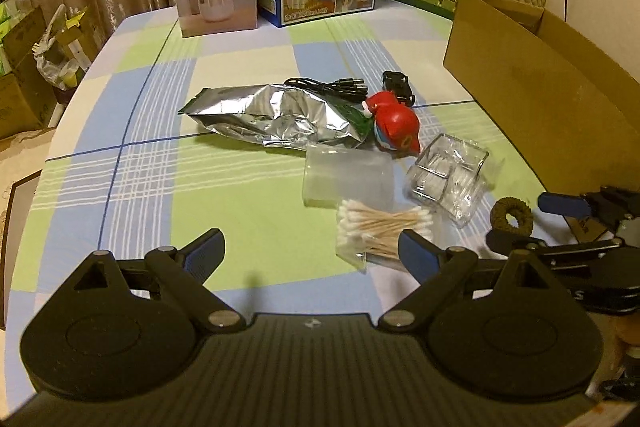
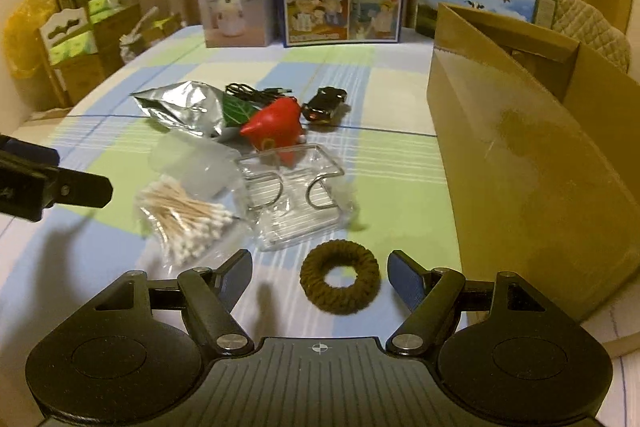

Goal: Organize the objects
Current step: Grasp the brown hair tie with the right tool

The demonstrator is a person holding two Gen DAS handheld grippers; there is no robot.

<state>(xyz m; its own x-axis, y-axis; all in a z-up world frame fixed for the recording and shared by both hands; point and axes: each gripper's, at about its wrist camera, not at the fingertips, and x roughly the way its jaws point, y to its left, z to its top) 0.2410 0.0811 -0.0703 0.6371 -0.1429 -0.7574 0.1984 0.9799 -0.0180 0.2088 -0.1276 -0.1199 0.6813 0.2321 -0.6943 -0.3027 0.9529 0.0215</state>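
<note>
Brown hair tie point(image 2: 339, 281) between wide-spread right gripper point(image 2: 320, 275) fingers, untouched.

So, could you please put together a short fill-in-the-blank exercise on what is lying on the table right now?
1. The brown hair tie lies between the open fingers of the ____ hand-held gripper.
2. The cotton swabs are packed in a clear ____ bag.
3. The red toy lies against the ____ foil pouch.
4. The open cardboard box stands to the ____ of the hair tie.

Missing words: right; plastic; silver; right
</note>
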